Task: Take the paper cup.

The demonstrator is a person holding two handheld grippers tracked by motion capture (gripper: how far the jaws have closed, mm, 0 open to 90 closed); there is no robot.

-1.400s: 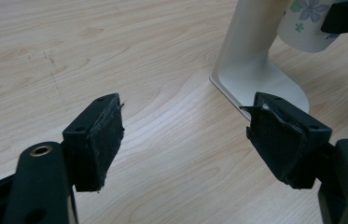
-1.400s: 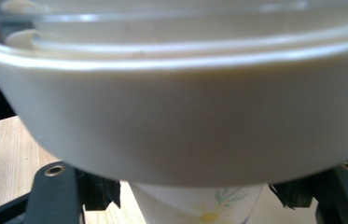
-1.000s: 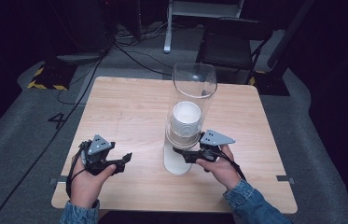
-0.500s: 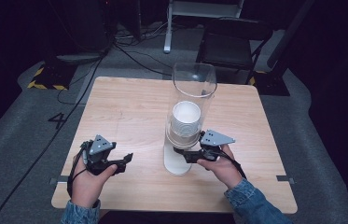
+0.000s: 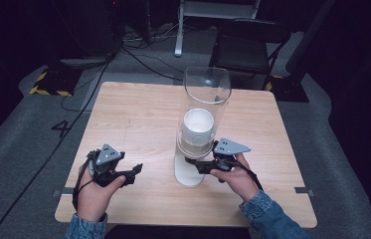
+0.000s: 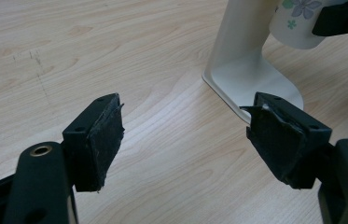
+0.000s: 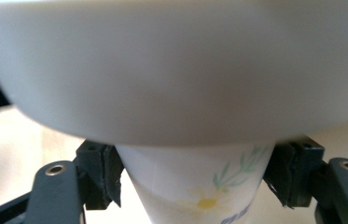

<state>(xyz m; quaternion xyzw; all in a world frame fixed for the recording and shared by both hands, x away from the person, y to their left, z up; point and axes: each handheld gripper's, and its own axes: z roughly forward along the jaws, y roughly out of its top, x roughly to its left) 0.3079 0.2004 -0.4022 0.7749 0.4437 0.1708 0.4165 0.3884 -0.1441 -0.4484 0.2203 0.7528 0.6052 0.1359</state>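
Note:
A cup dispenser stands mid-table: a clear tube on a white stand, with a stack of white paper cups inside. The lowest flowered paper cup pokes out under the dispenser's white collar. My right gripper reaches in from the right and is shut on that cup, one pad pressed to each side. My left gripper rests low over the table to the left of the stand, open and with nothing in it. The stand's foot lies just beyond its jaws.
The wooden table is bare to the left of and behind the dispenser. A dark chair and cables lie on the floor beyond the far edge. Black tape marks sit at the near side edges.

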